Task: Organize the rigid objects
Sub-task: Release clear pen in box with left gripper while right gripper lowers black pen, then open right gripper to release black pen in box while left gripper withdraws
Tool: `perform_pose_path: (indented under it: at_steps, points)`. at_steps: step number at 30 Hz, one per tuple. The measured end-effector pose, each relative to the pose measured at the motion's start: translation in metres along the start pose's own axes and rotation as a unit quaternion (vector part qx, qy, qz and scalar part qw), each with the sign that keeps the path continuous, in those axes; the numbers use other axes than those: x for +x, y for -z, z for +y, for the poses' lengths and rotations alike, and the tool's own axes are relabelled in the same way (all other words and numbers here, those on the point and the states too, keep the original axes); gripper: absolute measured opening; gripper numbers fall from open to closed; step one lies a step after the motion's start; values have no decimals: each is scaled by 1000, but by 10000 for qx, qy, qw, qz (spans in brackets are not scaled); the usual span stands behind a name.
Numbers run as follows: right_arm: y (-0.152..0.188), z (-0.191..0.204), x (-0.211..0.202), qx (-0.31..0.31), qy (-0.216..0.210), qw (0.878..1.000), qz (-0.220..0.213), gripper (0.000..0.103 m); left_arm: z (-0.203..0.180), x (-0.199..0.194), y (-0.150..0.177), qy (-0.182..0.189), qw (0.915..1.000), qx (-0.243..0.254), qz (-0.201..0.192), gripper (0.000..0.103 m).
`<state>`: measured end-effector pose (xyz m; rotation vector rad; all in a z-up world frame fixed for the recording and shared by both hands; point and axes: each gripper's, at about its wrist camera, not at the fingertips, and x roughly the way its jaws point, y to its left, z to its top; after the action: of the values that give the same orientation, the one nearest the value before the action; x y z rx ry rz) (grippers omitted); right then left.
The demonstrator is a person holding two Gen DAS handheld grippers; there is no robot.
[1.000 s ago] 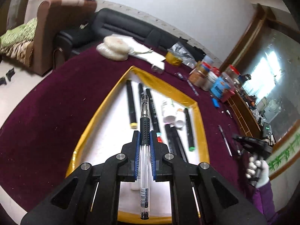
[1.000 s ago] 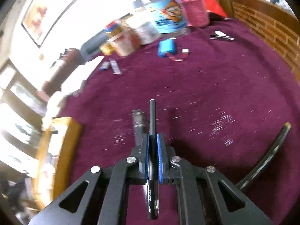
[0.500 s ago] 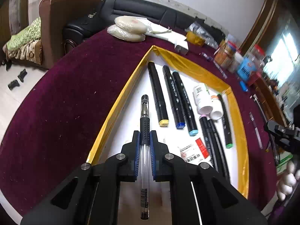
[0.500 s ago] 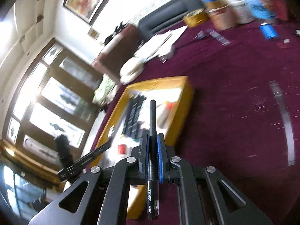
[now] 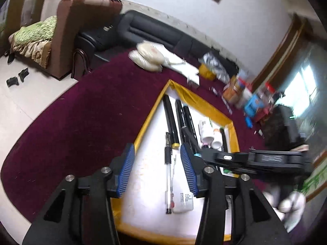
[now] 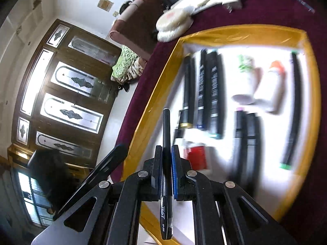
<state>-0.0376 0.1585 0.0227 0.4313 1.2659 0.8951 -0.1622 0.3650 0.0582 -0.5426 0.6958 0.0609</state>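
A white tray with a yellow rim [image 5: 143,128] lies on the maroon table. My left gripper [image 5: 157,163] is open above it, and a clear gel pen [image 5: 168,175] lies loose on the tray between its fingers. Black markers [image 5: 170,122] and two small white bottles [image 5: 206,132] lie in rows further in. My right gripper [image 6: 167,159] is shut on a black pen [image 6: 166,134] and hovers over the tray's near-left part [image 6: 155,106]; it shows from the side in the left wrist view [image 5: 241,159].
A small white bottle [image 5: 184,202] lies beside the clear pen. Jars and boxes [image 5: 245,98] stand at the far right of the table, white bags and papers [image 5: 151,55] at the back. Sofas stand beyond the table's left edge.
My left gripper has opened and let go of the clear pen, which now lies on the tray. My right gripper has carried the black pen over the tray.
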Motion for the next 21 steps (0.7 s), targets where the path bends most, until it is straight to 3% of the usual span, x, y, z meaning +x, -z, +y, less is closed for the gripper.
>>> perform_pose_path:
  at_steps: [9,21]
  points:
    - [-7,13,48,180,294,9993,149,7,28,-25,2,42,9991,-362,-207,55]
    - [-4,21,25,-207,454,9987,-121,15,24,-13,8,-99,9993,-354,-39,58]
